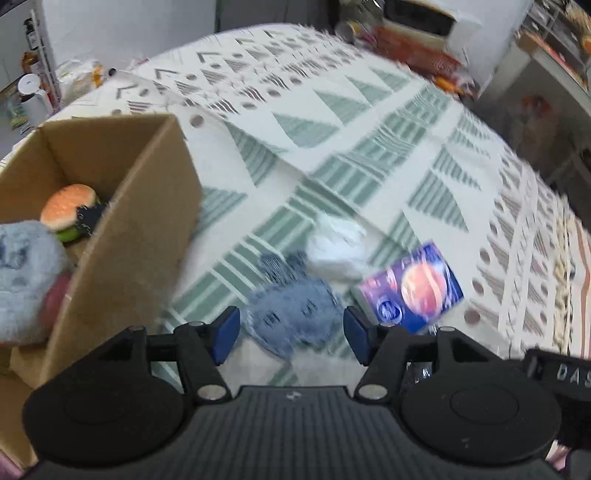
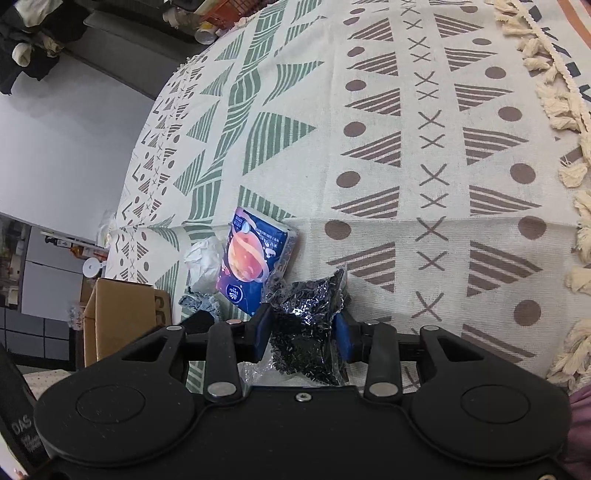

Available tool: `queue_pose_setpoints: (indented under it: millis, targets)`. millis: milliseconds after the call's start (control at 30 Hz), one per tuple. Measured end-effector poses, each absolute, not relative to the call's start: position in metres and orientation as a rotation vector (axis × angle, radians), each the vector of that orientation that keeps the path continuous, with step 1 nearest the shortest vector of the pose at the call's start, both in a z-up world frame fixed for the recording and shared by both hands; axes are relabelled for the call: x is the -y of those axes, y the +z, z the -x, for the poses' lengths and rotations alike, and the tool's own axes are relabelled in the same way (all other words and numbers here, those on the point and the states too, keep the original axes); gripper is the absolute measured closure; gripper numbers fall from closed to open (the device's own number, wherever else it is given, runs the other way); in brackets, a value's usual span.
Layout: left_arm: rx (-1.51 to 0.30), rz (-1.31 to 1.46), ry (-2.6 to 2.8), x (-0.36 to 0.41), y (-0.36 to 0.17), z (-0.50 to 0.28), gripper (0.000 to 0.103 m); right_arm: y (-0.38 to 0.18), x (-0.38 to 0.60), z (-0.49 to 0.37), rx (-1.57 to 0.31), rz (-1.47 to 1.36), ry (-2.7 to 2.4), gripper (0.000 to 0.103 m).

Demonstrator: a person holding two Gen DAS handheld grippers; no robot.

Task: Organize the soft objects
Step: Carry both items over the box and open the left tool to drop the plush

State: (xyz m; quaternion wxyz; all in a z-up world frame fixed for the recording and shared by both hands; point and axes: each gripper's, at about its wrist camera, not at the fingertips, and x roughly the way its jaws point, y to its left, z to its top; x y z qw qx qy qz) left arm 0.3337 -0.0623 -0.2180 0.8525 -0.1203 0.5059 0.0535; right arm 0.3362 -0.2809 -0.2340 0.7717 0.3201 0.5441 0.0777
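Note:
My left gripper [image 1: 291,332] is open and hovers just above a fuzzy blue-grey sock [image 1: 295,314] lying on the patterned cloth. Beyond the sock lie a crumpled white soft wad [image 1: 336,251] and a blue tissue pack [image 1: 413,288]. The cardboard box [image 1: 140,229] at the left holds a burger toy [image 1: 70,210] and a grey fuzzy item [image 1: 22,280]. My right gripper [image 2: 303,332] is shut on a clear bag of black beads [image 2: 306,317], low over the cloth. In the right wrist view, the tissue pack [image 2: 251,258], white wad [image 2: 203,262] and sock [image 2: 199,302] lie just left of it.
A cream cloth with green and brown triangles [image 2: 369,166] covers the table, with tassels [image 2: 554,110] along its right edge. The box [image 2: 122,314] stands at the table's left end. Cluttered shelves and a white appliance [image 1: 424,26] stand beyond the far edge.

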Motion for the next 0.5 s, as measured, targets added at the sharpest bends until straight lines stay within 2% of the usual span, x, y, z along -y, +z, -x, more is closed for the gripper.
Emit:
queue_pose_setpoints:
  millis: [267, 400, 467, 500]
  targets:
    - [-1.126, 0.246, 0.104, 0.071, -0.240, -0.350, 0.043, -0.235, 0.283, -0.336, -1.182, -0.695, 0.168, 0.067]
    - [-1.093, 0.253, 0.139, 0.073, -0.247, -0.347, 0.042, -0.236, 0.281, -0.337, -1.184, -0.688, 0.178, 0.067]
    - [-1.088, 0.268, 0.158, 0.070, -0.247, -0.346, 0.048, -0.237, 0.281, -0.338, -1.185, -0.688, 0.179, 0.067]
    - [-1.087, 0.271, 0.169, 0.068, -0.246, -0.345, 0.055, -0.237, 0.280, -0.338, -1.184, -0.687, 0.179, 0.067]
